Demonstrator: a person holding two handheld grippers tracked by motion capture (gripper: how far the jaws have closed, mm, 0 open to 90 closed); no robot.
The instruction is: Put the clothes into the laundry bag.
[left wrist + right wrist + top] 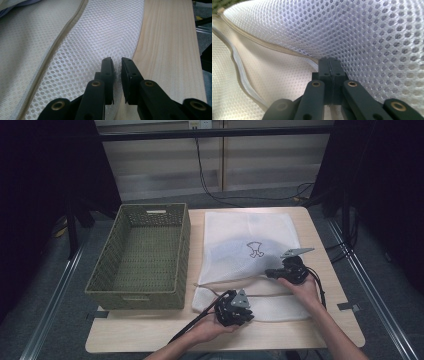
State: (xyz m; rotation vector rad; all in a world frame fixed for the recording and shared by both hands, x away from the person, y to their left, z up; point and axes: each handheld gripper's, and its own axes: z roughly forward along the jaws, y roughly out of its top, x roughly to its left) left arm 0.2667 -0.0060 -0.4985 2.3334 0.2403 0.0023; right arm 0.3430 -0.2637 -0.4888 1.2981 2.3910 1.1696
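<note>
The white mesh laundry bag point(247, 245) with a beige zipper band lies flat on the right half of the light wooden table point(330, 320), just beside the olive-green woven rectangular basket point(141, 255), which stands on the left half. A small dark printed figure point(255, 249) marks the bag's upper panel.

Left gripper point(117, 65): at the bag's near edge, where mesh meets bare tabletop. Jaws stand narrow, with a thin fold of mesh pinched between the pads.

Right gripper point(329, 62): at the bag's zipper opening, right of centre. Jaws pressed fully together, clamped on the raised edge of the upper mesh layer by the zipper band point(265, 43). That layer is lifted clear of the cream layer below.
</note>
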